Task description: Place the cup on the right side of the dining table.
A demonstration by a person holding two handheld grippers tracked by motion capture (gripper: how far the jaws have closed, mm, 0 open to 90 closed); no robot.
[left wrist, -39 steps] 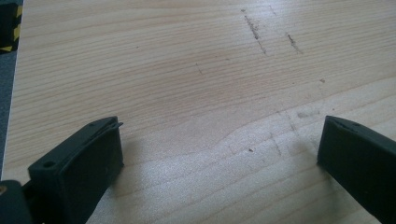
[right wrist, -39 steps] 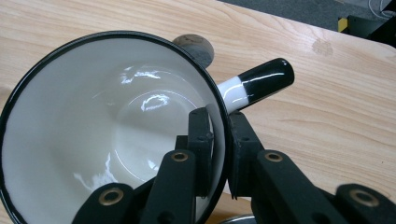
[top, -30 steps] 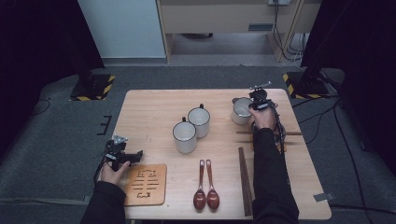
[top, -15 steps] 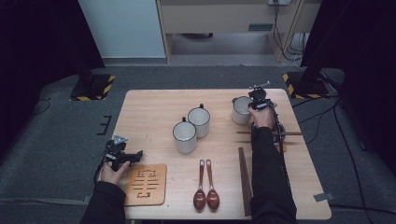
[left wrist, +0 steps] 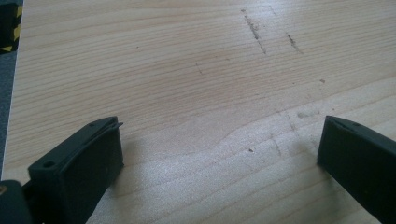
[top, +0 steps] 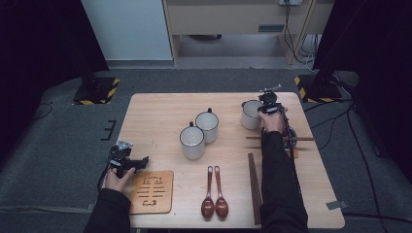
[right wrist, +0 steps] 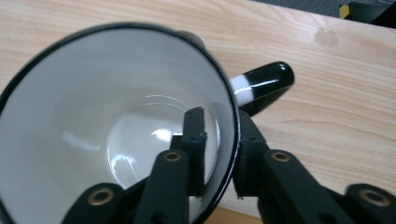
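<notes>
At the table's far right stands a white enamel mug [top: 250, 114] with a black rim. My right gripper [top: 266, 108] reaches over it from the near side. In the right gripper view the mug [right wrist: 116, 130] is seen from above; one jaw is inside and the other outside, by the black-tipped handle [right wrist: 264, 81]. The right gripper [right wrist: 219, 126] straddles the wall; its jaws have just been opening, and a thin gap shows beside the inner pad. My left gripper [top: 141, 162] rests low at the table's near left, open [left wrist: 219, 149] over bare wood.
Two more white mugs [top: 192, 141] [top: 207, 126] stand together mid-table. Two dark red spoons [top: 214, 204] and dark chopsticks [top: 254, 189] lie near the front edge. A wooden trivet [top: 151, 191] sits by my left hand. Light wooden sticks [top: 301, 139] lie crosswise under the right forearm.
</notes>
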